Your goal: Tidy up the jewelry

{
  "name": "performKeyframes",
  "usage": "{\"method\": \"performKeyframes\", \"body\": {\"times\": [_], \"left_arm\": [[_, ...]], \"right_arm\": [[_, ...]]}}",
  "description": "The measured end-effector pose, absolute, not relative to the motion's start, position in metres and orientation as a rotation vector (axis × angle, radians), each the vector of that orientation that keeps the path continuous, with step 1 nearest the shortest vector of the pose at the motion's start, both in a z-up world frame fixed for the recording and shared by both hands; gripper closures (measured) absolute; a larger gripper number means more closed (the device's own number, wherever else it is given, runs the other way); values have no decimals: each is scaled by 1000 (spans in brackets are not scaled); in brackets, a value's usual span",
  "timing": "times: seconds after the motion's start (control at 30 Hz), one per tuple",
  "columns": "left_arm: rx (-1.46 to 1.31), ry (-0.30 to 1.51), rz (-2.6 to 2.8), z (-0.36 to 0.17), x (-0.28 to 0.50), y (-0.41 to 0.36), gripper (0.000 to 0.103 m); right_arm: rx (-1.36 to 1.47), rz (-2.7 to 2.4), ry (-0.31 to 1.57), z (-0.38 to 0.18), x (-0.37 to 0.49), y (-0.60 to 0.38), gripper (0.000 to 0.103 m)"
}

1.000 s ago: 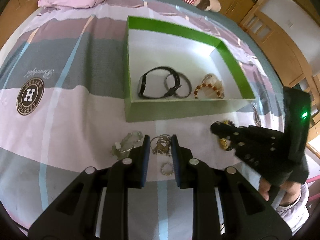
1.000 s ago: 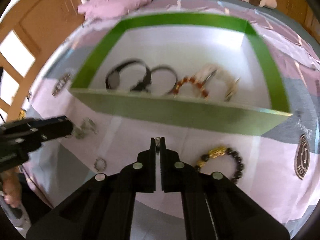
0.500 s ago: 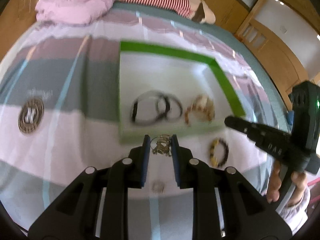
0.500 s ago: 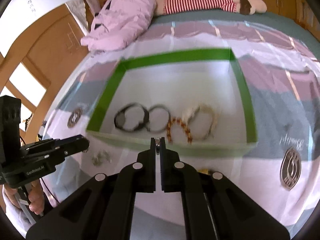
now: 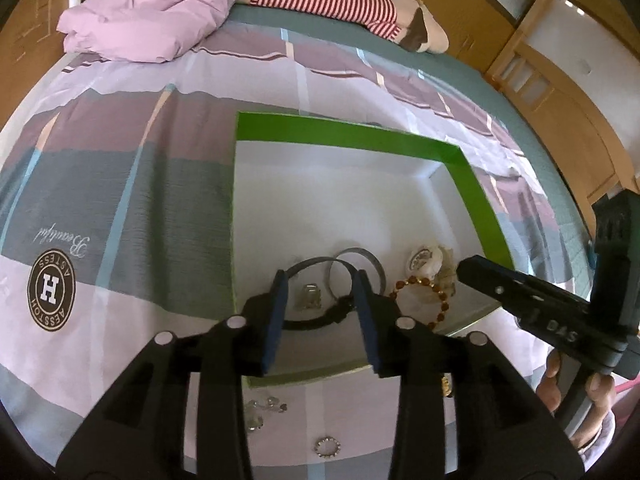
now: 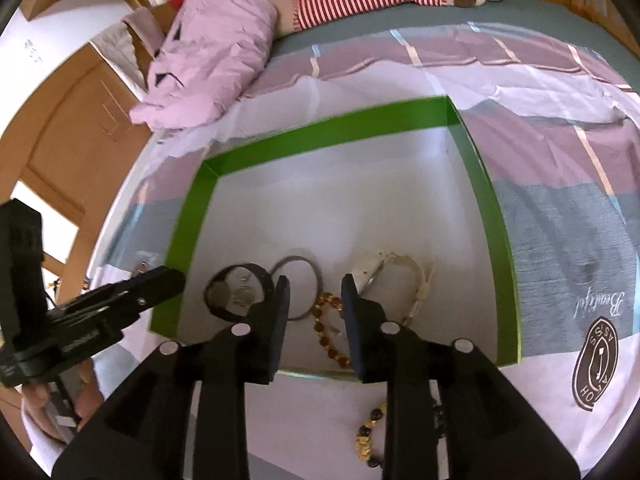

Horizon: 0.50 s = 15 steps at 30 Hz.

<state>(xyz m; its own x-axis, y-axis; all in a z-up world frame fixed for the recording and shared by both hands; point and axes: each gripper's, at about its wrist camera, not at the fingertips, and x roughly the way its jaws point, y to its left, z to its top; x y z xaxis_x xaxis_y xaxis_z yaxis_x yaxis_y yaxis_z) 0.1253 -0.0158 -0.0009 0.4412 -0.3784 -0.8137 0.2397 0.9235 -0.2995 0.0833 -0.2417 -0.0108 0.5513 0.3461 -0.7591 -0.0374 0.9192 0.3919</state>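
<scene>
A green-rimmed box (image 5: pixel 348 132) with a white floor lies on the bed. In it are a black watch (image 6: pixel 236 294), a grey bangle (image 6: pixel 298 284), an amber bead bracelet (image 5: pixel 420 296) and a white watch (image 5: pixel 424 258). A small silvery bunch of rings (image 5: pixel 308 296) rests on the black watch's loop. My left gripper (image 5: pixel 320 276) hangs open just above that bunch, holding nothing. My right gripper (image 6: pixel 316 280) is open over the box's near side, above the amber beads (image 6: pixel 328 332), and is empty. A gold-and-black bead bracelet (image 6: pixel 368 436) lies outside the box.
On the bedspread in front of the box lie a clear crystal piece (image 5: pixel 264 408) and a small ring (image 5: pixel 327 447). A crumpled pink quilt (image 5: pixel 152 12) and a striped plush toy (image 5: pixel 332 0) sit at the far end. Wooden cabinets (image 5: pixel 560 120) border the bed.
My left gripper carried the bunch of rings from the bedspread over the box and opened; the bunch now lies inside. My right gripper rose over the box and went from shut to open.
</scene>
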Motion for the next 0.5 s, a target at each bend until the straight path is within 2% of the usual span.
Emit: {"method": "performKeyframes", "body": {"times": [0.1,0.27,0.5], "left_arm": [[-108,1042,-398,7,108,-15,66],[59,1054,-346,4,71,-7,60],[-26,1202,-282,-34,71,25,60]], "right_arm": [[382,265,939,0,68,-246,64],[385,390,992,-7,36,-235,64],[137,517,1132,-54,16,-147,64]]}}
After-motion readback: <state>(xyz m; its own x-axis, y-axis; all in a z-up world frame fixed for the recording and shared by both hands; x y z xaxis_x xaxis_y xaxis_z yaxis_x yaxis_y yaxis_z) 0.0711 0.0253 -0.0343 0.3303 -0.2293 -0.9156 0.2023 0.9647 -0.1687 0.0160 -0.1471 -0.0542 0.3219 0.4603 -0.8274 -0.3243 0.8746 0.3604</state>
